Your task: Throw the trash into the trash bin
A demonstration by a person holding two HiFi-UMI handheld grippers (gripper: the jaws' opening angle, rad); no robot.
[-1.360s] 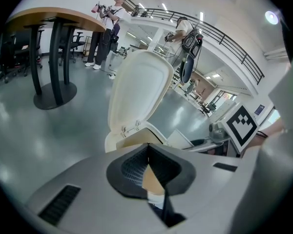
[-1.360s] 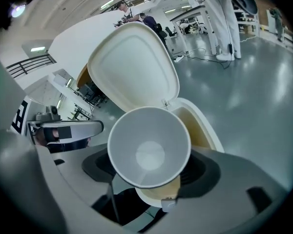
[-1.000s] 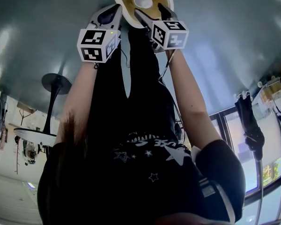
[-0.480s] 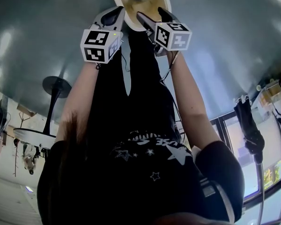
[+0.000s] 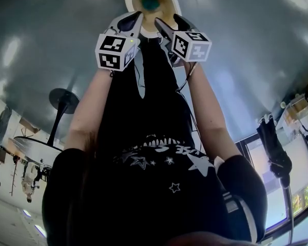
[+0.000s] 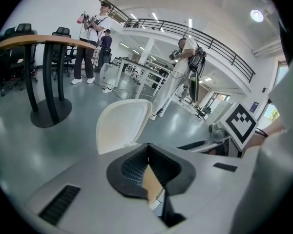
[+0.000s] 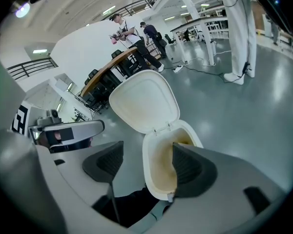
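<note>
A white trash bin (image 5: 171, 5) stands on the grey floor in front of me with its lid (image 7: 144, 99) swung up. Its inside (image 7: 161, 167) is stained tan, and something teal (image 5: 151, 4) lies in it. My left gripper (image 5: 138, 17) hangs just left of the bin's mouth; its pads (image 6: 136, 167) meet at the tips with nothing caught between them. In that gripper's view the bin's lid (image 6: 122, 126) rises beyond the jaws. My right gripper (image 5: 167, 19) is over the near rim, its jaws wide and closing. Only the bin shows between the pads (image 7: 188, 167).
A round pedestal table (image 6: 44, 43) stands to the left, also in the head view (image 5: 61, 94). Other people (image 6: 93, 38) stand far off among desks. A dark hanging thing (image 5: 274, 147) is at the right by the windows. Grey floor surrounds the bin.
Both grippers have lifted a little above the bin. A white round thing seen in the bin's mouth a second ago no longer shows; the teal thing does.
</note>
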